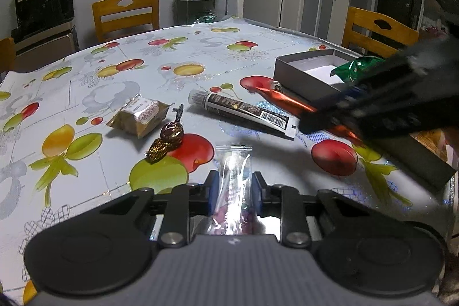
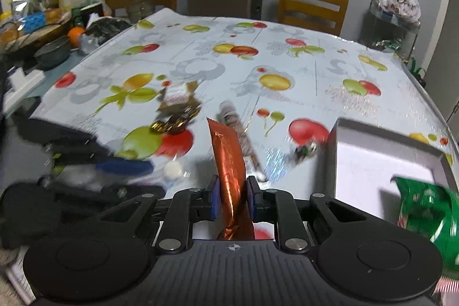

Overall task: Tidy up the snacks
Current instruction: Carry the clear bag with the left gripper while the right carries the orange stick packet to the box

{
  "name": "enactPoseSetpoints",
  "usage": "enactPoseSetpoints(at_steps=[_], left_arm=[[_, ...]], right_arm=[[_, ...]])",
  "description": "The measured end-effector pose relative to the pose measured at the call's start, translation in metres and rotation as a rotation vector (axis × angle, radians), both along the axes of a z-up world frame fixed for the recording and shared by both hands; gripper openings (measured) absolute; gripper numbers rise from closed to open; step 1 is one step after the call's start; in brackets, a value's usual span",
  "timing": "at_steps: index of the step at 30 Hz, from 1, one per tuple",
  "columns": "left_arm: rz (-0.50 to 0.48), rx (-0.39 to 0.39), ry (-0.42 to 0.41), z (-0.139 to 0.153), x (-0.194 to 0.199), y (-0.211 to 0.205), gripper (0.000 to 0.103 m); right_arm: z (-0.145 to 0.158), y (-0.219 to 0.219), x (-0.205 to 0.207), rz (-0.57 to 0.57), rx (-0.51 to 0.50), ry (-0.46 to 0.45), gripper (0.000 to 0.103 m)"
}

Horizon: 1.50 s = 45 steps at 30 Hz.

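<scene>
My left gripper (image 1: 234,185) is shut on a clear plastic snack packet (image 1: 233,162) low over the fruit-print tablecloth. My right gripper (image 2: 231,191) is shut on a long orange-red foil packet (image 2: 226,154), which sticks out forward and up. In the left wrist view that right gripper (image 1: 315,119) is a dark blur beside the open grey box (image 1: 301,68). A green packet (image 1: 355,69) lies in the box. On the cloth lie a dark tube-shaped packet (image 1: 243,111), a gold-brown wrapped candy (image 1: 169,138) and a tan wrapped cake (image 1: 140,116).
The grey box (image 2: 367,171) sits near the table's right edge, with a small wrapped candy (image 2: 304,151) just left of it. Wooden chairs (image 2: 312,5) stand at the far side. Bowls, bags and an orange (image 2: 75,33) crowd a surface at far left.
</scene>
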<state>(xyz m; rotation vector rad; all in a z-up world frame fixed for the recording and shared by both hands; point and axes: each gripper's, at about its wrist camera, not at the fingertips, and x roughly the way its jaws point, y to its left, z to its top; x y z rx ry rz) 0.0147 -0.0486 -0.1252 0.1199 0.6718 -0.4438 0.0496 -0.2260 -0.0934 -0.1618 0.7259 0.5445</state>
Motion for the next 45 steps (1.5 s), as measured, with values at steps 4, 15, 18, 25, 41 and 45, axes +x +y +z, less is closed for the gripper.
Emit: enactPoseSetpoints(at_steps=[4,15,18,25,41,45], left_arm=[[0.016,-0.010,0.014,0.000,-0.005,0.005,0.022],[0.002,0.029,0.034,0.003,-0.014,-0.011,0.025],[0.014,0.042,0.029,0.002,-0.011,-0.015,0.031],[0.020,0.053,0.021,0.002,-0.003,-0.023,0.039],[0.012,0.034,0.009,0.000,-0.003,-0.024,0.021],[0.014,0.037,0.005,0.001,-0.005,-0.024,0.018]], right_arm=[[-0.006,-0.005,-0.016,0.007,-0.006,0.045,0.021],[-0.020,-0.008,-0.034,0.022,-0.019,0.084,0.021],[-0.021,-0.007,-0.036,0.030,-0.023,0.072,0.023],[-0.021,-0.005,-0.036,0.036,-0.029,0.043,0.029],[-0.028,-0.007,-0.039,0.024,0.006,0.032,0.023],[-0.025,-0.010,-0.042,0.025,0.021,0.017,0.023]])
